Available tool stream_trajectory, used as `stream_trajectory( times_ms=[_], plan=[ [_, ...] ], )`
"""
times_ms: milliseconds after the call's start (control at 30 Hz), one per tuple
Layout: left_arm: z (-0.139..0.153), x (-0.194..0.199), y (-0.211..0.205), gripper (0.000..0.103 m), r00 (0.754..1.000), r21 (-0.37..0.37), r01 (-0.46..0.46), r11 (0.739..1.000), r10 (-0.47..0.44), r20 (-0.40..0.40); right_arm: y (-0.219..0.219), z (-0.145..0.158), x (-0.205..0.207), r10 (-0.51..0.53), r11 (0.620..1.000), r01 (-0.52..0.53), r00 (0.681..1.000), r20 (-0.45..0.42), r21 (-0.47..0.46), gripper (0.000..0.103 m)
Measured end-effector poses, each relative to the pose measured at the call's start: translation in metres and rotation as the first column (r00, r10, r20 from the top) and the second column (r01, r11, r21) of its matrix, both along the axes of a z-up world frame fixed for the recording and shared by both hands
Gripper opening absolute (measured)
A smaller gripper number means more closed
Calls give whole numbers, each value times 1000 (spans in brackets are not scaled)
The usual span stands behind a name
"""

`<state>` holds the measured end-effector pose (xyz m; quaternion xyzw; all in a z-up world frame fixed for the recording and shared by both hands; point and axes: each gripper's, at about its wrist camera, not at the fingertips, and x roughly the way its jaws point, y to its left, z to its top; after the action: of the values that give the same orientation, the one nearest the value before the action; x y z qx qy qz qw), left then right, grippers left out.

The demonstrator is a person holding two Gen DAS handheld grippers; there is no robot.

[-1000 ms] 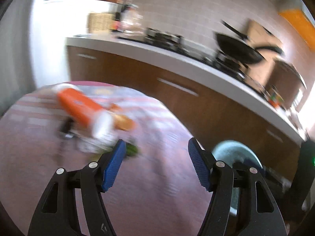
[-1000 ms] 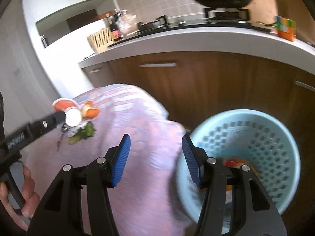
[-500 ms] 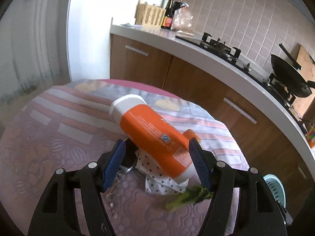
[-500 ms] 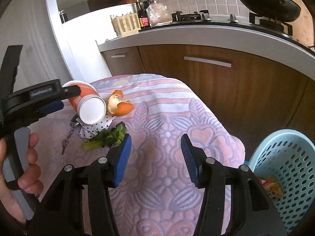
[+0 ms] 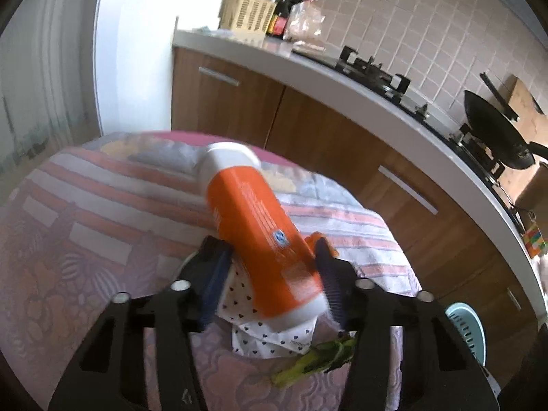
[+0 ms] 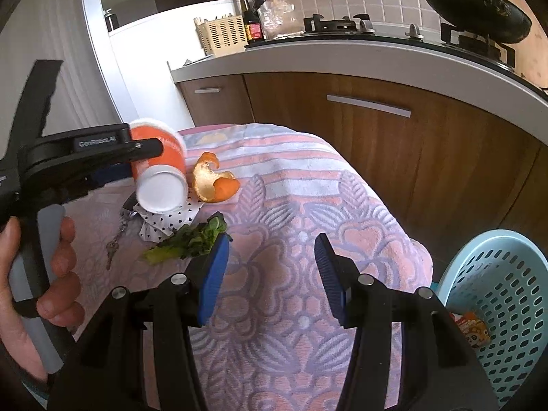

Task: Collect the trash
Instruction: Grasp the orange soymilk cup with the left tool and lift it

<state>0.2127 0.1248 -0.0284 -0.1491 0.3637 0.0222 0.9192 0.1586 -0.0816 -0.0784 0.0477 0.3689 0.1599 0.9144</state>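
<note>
You had the left gripper [image 5: 270, 274] clamped on the orange bottle [image 5: 263, 239], just above the dotted napkin [image 5: 270, 335]. Squeeze evenly; its smooth body could slip. The right gripper [image 6: 270, 274] hung wide, empty.

The orange bottle [image 5: 260, 236] looks like smooth, glossy plastic with a white matt base, lying on a woven cloth table cover [image 6: 301, 226] with a raised leaf pattern. Under the bottle lies thin heart-printed paper or cloth [image 5: 263, 335]. Right of the cover, the pale blue basket [image 6: 507, 294] is perforated plastic. Behind, cabinet fronts [image 6: 394, 144] show satin wood grain with brushed metal handles.
</note>
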Motion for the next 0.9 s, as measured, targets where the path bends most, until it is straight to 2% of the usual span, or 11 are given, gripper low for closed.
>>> stream_trajectory(
  times_ms=[133, 167, 200, 233, 433, 500, 567, 667, 700, 767, 900],
  plan=[
    [15, -11, 7, 33, 999, -31, 32, 999, -31, 32, 8, 4, -1, 24, 1000, -24, 1000, 1, 9, 49],
    [19, -16, 11, 24, 998, -40, 41, 998, -40, 38, 12, 5, -1, 33, 999, -33, 999, 2, 11, 49],
    [21, -20, 14, 3, 998, -48, 52, 997, -51, 36, 16, 7, -1, 43, 999, -43, 999, -1, 15, 49],
    [24, -27, 20, 0, 998, -63, 64, 996, -62, 30, 18, 8, -2, 53, 998, -53, 999, -6, 24, 49],
    [22, -44, 40, 0, 997, -44, 79, 996, -79, -9, 37, 5, -4, 94, 994, -92, 995, -41, 54, 49],
    [19, -40, 35, 21, 992, -52, 129, 990, -129, -3, 35, 3, -5, 81, 996, -79, 995, -64, 38, 48],
    [18, -37, 23, 31, 985, -44, 174, 984, -174, 21, 27, 4, -12, 72, 997, -71, 996, -60, 29, 49],
    [12, -26, -2, 41, 975, -17, 223, 975, -223, -8, 10, 5, -19, 37, 999, -36, 997, -62, 24, 49],
    [9, -24, -6, 55, 975, -18, 222, 975, -223, -14, 5, 4, -20, 30, 999, -28, 997, -68, 30, 49],
    [3, -18, -13, 74, 978, -15, 206, 979, -206, -23, -4, 3, -20, 19, 999, -16, 997, -80, 39, 49],
    [-8, 2, -22, 75, 977, -16, 196, 980, -197, -86, -12, -2, -15, 9, 999, -4, 996, -93, 52, 49]
  ],
)
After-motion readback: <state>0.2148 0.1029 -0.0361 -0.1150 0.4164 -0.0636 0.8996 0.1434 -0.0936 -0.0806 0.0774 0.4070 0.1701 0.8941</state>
